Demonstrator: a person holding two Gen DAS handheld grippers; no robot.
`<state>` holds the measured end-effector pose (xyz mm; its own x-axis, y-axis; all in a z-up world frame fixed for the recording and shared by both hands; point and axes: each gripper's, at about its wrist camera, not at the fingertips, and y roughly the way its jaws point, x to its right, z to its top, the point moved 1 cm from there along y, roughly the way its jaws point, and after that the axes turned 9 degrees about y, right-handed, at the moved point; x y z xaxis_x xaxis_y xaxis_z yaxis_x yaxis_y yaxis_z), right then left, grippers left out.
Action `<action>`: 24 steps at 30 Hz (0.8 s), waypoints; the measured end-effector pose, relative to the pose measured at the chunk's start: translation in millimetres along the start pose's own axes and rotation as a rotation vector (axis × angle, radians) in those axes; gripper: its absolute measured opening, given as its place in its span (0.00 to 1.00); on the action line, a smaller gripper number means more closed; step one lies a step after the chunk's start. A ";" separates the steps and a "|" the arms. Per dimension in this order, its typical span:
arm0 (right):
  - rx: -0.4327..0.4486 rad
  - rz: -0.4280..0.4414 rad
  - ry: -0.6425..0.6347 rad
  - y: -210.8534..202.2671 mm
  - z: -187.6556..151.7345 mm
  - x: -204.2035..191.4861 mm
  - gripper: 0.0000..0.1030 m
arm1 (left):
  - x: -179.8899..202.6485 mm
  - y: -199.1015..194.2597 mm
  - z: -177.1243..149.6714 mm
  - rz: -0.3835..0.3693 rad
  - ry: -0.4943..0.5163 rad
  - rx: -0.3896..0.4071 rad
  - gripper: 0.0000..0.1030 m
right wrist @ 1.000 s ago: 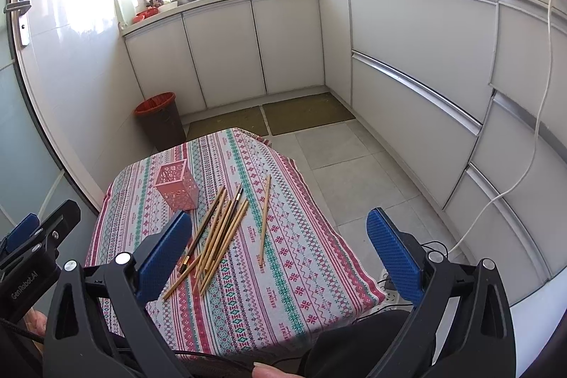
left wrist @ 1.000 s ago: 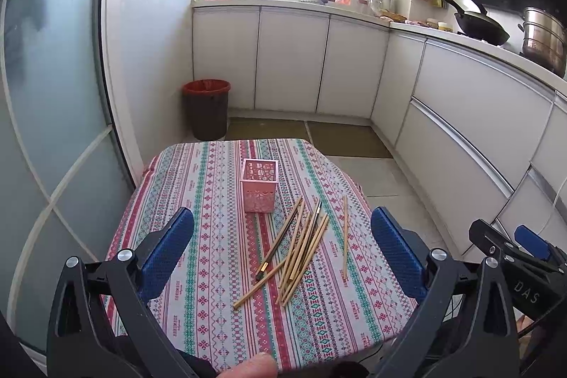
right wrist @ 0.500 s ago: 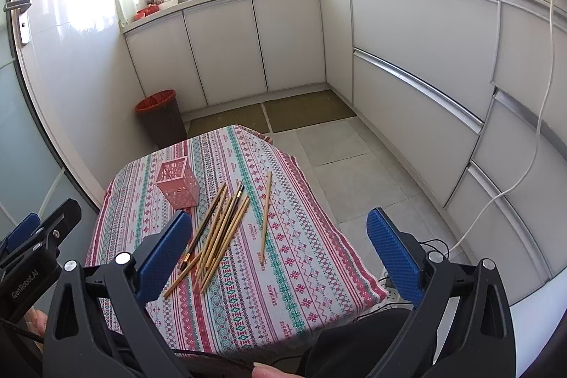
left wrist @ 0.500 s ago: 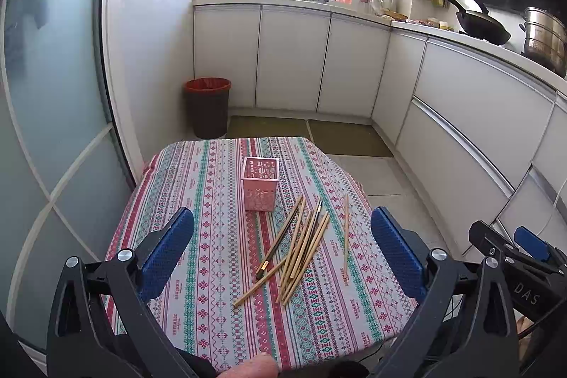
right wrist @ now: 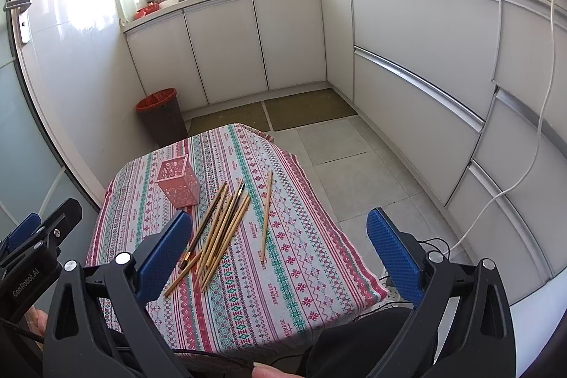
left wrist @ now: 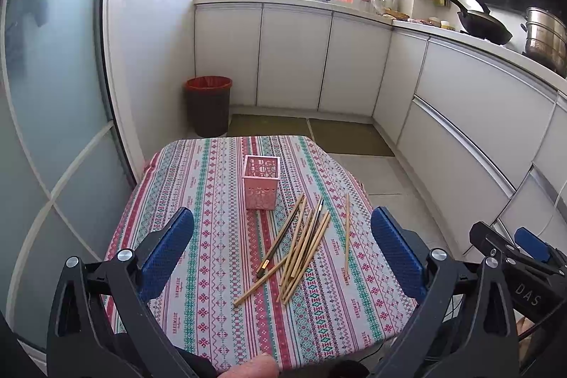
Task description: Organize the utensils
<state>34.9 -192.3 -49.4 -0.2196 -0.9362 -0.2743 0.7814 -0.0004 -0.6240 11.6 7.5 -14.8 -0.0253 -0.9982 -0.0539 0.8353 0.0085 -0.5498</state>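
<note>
A pink perforated holder stands upright on the patterned tablecloth; it also shows in the right wrist view. A loose pile of wooden chopsticks lies right of it, also in the right wrist view. One chopstick lies apart to the right, also in the right wrist view. My left gripper is open and empty, held above the table's near edge. My right gripper is open and empty, above the table's right part.
A red-lined bin stands on the floor beyond the table. White cabinets run along the back and right. A glass door is at the left. A white cable hangs on the right cabinets.
Both views have shifted slightly; the table sits a little lower and farther in the frames. Nothing on the table has moved. Both grippers stay open.
</note>
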 end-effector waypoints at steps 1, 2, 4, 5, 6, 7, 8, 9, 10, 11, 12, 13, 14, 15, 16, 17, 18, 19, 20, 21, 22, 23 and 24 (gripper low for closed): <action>0.001 0.000 -0.001 0.0 -0.1 -0.2 0.93 | 0.8 0.0 -0.2 0.001 0.000 0.000 0.93; 0.000 0.000 -0.002 0.2 0.4 -0.2 0.93 | 0.5 0.2 0.2 0.001 -0.001 0.000 0.93; -0.001 0.000 -0.003 0.5 0.3 -0.2 0.93 | 0.6 0.2 0.0 0.000 0.000 0.001 0.93; -0.002 0.000 -0.003 0.9 0.2 -0.3 0.93 | 0.5 -0.1 -0.5 0.000 0.000 0.002 0.93; -0.002 0.000 -0.003 0.9 0.0 -0.5 0.93 | 0.5 0.2 0.0 0.000 0.000 0.001 0.93; -0.002 0.000 -0.003 0.9 -0.1 -0.5 0.93 | 0.4 0.3 0.2 0.000 -0.001 0.001 0.93; -0.001 0.000 -0.003 0.9 0.0 -0.5 0.93 | 0.4 0.3 0.0 0.000 -0.001 0.000 0.93; -0.002 0.000 -0.003 1.0 -0.1 -0.7 0.93 | 0.3 0.4 0.0 0.000 0.000 0.000 0.93; -0.001 -0.001 -0.003 0.9 0.0 -0.4 0.93 | 0.2 0.6 -0.2 -0.001 0.000 -0.002 0.93; -0.002 -0.001 -0.003 1.1 -0.3 -0.5 0.93 | 0.1 0.8 -0.5 -0.001 0.000 -0.003 0.93; -0.003 -0.002 -0.003 1.2 -0.9 -0.6 0.93 | 0.4 1.4 -0.6 -0.001 -0.001 -0.004 0.93; -0.004 -0.002 -0.003 1.4 -1.9 -0.7 0.93 | 0.5 1.6 -0.8 -0.001 -0.001 -0.005 0.93; -0.005 -0.002 -0.003 1.7 -2.0 -0.5 0.93 | 0.5 1.6 -0.5 -0.001 -0.001 -0.004 0.93; -0.005 -0.003 -0.002 1.8 -2.5 -0.8 0.93 | 0.6 1.7 -0.6 -0.001 0.000 -0.005 0.93; -0.006 -0.003 -0.002 1.9 -2.9 -1.0 0.93 | 0.5 1.8 -0.7 -0.001 0.000 -0.005 0.93; -0.006 -0.003 -0.002 2.0 -2.8 -1.0 0.93 | 0.4 2.1 -1.4 -0.001 0.000 -0.007 0.93; -0.006 -0.003 -0.003 2.0 -3.0 -1.2 0.93 | 0.3 2.9 -2.2 -0.001 -0.001 -0.009 0.93; -0.007 -0.004 -0.003 2.1 -3.4 -1.5 0.93 | 0.3 3.8 -2.7 -0.001 -0.002 -0.012 0.93; -0.008 -0.005 -0.003 2.6 -3.0 -0.9 0.93 | 0.7 5.3 -2.4 -0.001 -0.002 -0.015 0.93; -0.010 -0.005 -0.002 3.4 -2.9 -0.5 0.93 | 0.8 6.5 -3.0 -0.001 -0.003 -0.018 0.93; -0.012 -0.006 0.000 4.2 -2.8 0.2 0.93 | 0.8 7.7 -3.7 0.000 -0.003 -0.020 0.93; -0.014 -0.007 0.004 5.1 -2.6 1.0 0.93 | 0.9 9.5 -4.3 0.001 -0.002 -0.025 0.93; -0.017 -0.008 0.009 6.5 -2.1 2.2 0.93 | 0.8 12.3 -3.4 0.001 -0.002 -0.032 0.93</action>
<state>38.2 -193.7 -55.6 -0.2310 -0.9331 -0.2756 0.7698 -0.0020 -0.6383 20.0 7.0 -24.4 -0.0232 -0.9983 -0.0532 0.8171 0.0117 -0.5764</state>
